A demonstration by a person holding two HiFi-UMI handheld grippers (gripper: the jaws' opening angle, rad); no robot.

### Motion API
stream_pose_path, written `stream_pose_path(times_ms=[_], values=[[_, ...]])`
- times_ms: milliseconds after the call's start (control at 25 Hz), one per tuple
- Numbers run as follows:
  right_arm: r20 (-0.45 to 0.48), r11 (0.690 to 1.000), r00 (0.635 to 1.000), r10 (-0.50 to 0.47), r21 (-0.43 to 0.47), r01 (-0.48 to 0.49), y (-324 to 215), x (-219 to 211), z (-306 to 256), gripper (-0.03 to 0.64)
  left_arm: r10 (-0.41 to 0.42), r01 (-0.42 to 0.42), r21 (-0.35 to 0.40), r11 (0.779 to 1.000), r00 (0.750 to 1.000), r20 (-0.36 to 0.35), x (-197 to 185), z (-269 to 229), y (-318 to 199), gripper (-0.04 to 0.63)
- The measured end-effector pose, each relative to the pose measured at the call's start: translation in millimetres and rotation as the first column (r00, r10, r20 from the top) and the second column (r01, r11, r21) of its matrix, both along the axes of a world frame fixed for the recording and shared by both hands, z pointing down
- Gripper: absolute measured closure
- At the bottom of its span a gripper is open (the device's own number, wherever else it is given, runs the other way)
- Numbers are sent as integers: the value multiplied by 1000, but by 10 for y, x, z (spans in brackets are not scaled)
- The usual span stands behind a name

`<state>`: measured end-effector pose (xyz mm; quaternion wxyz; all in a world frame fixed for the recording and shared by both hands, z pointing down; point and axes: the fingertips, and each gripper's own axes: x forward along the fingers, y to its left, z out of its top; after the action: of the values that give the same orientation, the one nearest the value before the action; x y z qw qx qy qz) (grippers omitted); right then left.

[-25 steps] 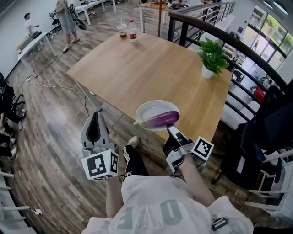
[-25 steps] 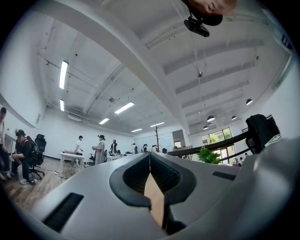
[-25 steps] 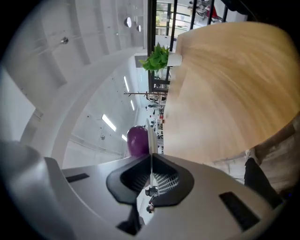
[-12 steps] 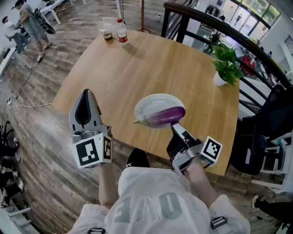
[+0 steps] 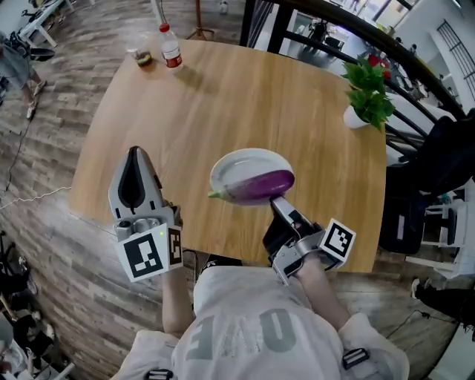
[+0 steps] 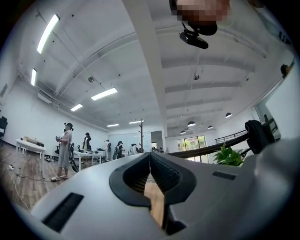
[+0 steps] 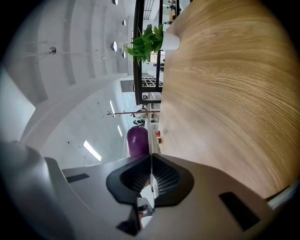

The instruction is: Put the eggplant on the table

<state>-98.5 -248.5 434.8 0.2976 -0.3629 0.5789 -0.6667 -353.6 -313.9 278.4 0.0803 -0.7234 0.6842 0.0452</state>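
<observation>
A purple eggplant point(image 5: 258, 185) with a green stem lies on a white plate point(image 5: 241, 165). My right gripper point(image 5: 274, 201) is shut on the plate's near rim and holds it above the wooden table point(image 5: 223, 96). In the right gripper view the eggplant point(image 7: 138, 140) shows just past the closed jaws point(image 7: 151, 154), with the table point(image 7: 225, 84) turned on its side. My left gripper point(image 5: 134, 151) hangs over the table's near left edge, shut, with nothing in it. In the left gripper view its tips point(image 6: 150, 157) meet.
A bottle point(image 5: 171, 53) and a cup point(image 5: 142, 56) stand at the table's far left corner, and a potted plant point(image 5: 367, 104) at its far right. A black railing point(image 5: 334, 22) runs behind the table. Several people point(image 6: 64, 150) stand far off by white desks.
Both grippers have moved forward from the table's near edge. The plate with the eggplant now hangs over the tabletop, and the left gripper has come over the table's edge.
</observation>
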Motion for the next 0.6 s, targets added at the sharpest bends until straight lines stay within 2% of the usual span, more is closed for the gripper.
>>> stream_pose_path(times_ms=[240,400,600], values=[[-15,996,996,91,-21,-91,-99,237,-44,592,43,-42,-29,999,998,48,398,-90,-187,588],[-23,992,992,123,10,-123,-131,469,-39,592,73,-73,-21,997,997,11,795,-117,-136,588],[-25,988,988,155,9,-155,-138,617,46,592,123,-123,-22,992,992,1,1134,-139,-121,588]])
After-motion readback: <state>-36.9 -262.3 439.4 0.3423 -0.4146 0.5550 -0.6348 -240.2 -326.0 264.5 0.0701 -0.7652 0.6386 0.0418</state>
